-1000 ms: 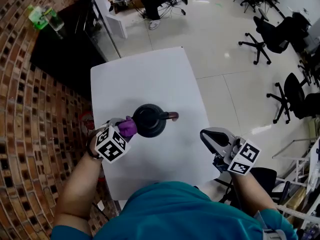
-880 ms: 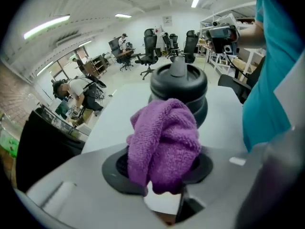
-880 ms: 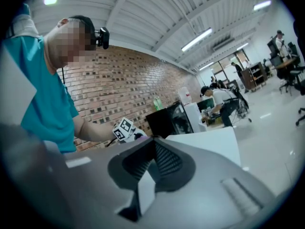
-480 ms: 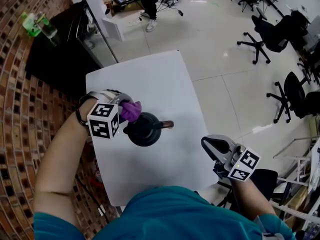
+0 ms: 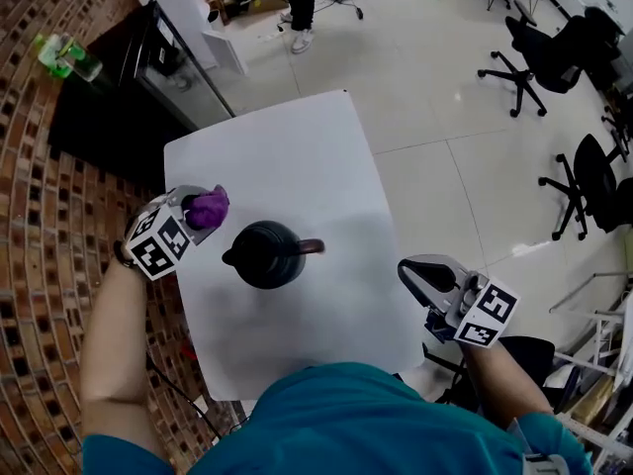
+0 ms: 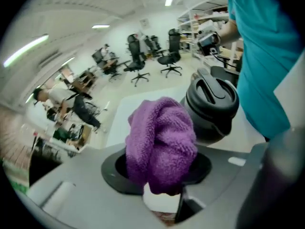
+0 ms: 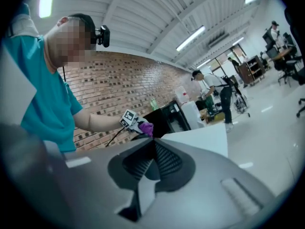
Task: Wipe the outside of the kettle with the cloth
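Observation:
The black kettle [image 5: 263, 254] stands on the white table [image 5: 287, 156], lid on, handle pointing right. To its left, over the table's left edge, my left gripper [image 5: 201, 210] is shut on a bunched purple cloth [image 5: 211, 206]; a small gap separates cloth and kettle. In the left gripper view the cloth [image 6: 162, 142] fills the jaws and hides the fingertips, with the kettle [image 6: 212, 106] just beyond on the right. My right gripper [image 5: 421, 270] hovers off the table's right edge, shut on nothing. Its ribbed pads meet in the right gripper view [image 7: 151, 159].
A brick wall [image 5: 40, 216] runs along the left. A black cabinet [image 5: 129, 92] stands behind the table's far left corner. Office chairs [image 5: 534, 57] are spread over the shiny floor on the right. A person stands beyond the table's far end.
My left gripper with the cloth has swung from the kettle's near left side round to its far left and drawn away from it. The right gripper has barely moved.

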Demonstrator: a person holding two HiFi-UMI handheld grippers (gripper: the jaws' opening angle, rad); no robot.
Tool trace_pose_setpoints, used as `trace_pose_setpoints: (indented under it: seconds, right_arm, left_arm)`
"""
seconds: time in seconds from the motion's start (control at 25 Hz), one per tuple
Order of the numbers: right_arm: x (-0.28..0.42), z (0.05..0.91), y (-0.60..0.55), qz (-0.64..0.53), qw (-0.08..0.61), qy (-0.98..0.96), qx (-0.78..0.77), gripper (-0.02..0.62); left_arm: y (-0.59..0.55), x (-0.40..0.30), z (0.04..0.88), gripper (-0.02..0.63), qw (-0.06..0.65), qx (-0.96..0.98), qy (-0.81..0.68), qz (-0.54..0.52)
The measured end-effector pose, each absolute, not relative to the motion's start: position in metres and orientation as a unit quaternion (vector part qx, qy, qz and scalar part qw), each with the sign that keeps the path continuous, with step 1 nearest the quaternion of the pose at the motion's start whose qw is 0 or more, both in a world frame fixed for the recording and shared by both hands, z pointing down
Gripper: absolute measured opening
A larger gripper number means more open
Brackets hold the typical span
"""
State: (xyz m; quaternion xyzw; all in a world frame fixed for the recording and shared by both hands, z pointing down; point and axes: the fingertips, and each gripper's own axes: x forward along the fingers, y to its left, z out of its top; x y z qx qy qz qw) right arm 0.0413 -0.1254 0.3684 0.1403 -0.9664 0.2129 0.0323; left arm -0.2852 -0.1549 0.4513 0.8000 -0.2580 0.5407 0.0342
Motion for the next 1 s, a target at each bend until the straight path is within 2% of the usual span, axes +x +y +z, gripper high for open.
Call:
trace_pose_setpoints:
  seconds: [0.2,0.36,0.68,1.0]
  right_arm:
    - [0.037,0.35,-0.122,0.188,0.023,-0.975,0.114,0.005]
    - [0.03,0.333,-0.087,0.173,0.017,-0.98,0.097,0.005]
    - [0.03,0.295,0.056,0.11,-0.004,-0.989,0.096,0.005]
    - [0.037,0.29,0.261,0.149,0.007,-0.98,0.134,0.005]
  left_arm:
    - [-0.094,-0.337,0.368,0.17,0.057,0.786,-0.439,0.431]
    - [-0.003,-0.343,0.321,0.17,0.055,0.779,-0.502,0.372]
    - [0.187,-0.289,0.305,0.17,0.043,0.799,-0.516,0.306]
    - [0.404,-0.207,0.328,0.17,0.146,0.846,-0.495,0.13]
